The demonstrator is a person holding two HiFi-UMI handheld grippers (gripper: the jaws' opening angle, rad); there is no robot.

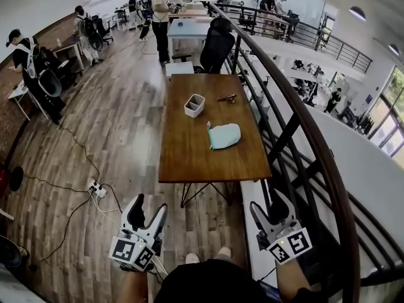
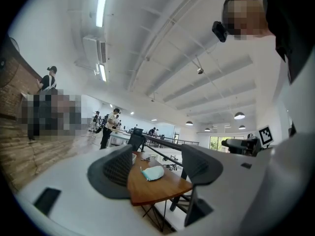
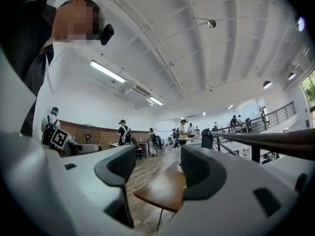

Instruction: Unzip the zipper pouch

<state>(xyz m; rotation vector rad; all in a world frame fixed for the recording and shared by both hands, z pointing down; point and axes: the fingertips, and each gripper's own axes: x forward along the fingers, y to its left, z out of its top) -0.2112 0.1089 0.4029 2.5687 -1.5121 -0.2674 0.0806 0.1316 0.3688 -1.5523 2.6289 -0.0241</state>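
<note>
The pale teal zipper pouch (image 1: 224, 135) lies flat on the right half of a brown wooden table (image 1: 189, 156), well ahead of me. Both grippers hang low near my body, short of the table's near edge. My left gripper (image 1: 151, 206) is open with nothing between its fingers; in its own view (image 2: 157, 166) the pouch (image 2: 152, 173) shows far off between the jaws. My right gripper (image 1: 268, 206) is open and empty too; its own view (image 3: 157, 167) frames only the table's near corner (image 3: 165, 190), and the pouch is hidden there.
A white rectangular container (image 1: 194, 105) and a small dark object (image 1: 228, 98) sit further back on the table. A black railing (image 1: 297, 137) runs along the right side. A power strip with cables (image 1: 96, 188) lies on the wooden floor to the left. People stand at desks beyond.
</note>
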